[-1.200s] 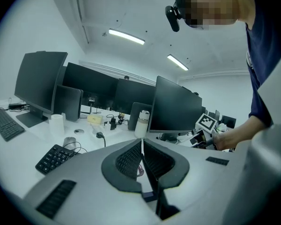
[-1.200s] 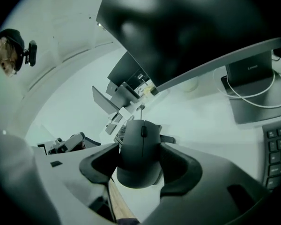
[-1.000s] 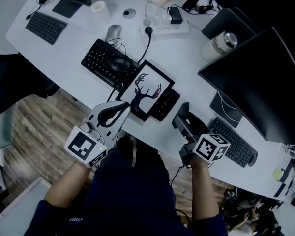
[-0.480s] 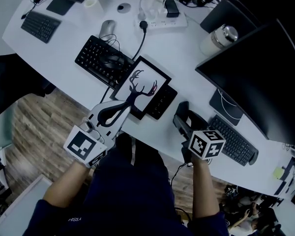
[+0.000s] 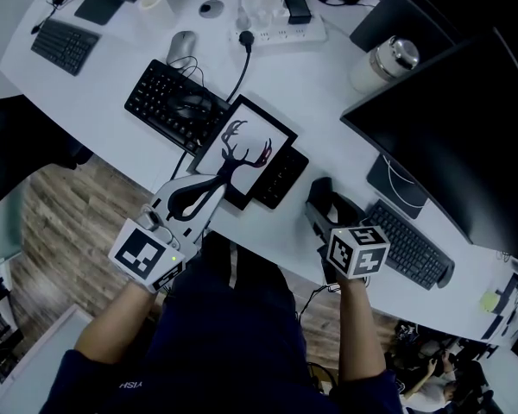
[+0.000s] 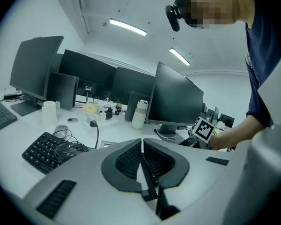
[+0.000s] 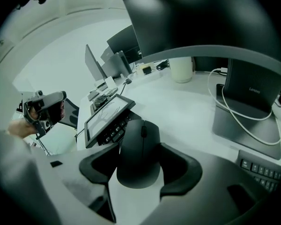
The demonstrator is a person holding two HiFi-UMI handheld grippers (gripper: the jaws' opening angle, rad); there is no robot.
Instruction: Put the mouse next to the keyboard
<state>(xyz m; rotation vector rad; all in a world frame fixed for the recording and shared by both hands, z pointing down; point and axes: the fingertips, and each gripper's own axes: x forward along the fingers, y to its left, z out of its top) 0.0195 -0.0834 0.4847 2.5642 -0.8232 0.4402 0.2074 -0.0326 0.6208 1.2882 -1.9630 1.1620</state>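
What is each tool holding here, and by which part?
Right tool grips the black mouse by its sides, toward the rear; left tool is shut, empty.

Tablet with a deer picture noted near desk centre, tilted up. Power strip seen farther back, black plug inserted. White flask stood to its right, beside a dark monitor.

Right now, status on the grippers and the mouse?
Left gripper shut, empty. Right gripper jaws on black mouse, over desk's near edge. Keyboard just right of it; tablet to its left.
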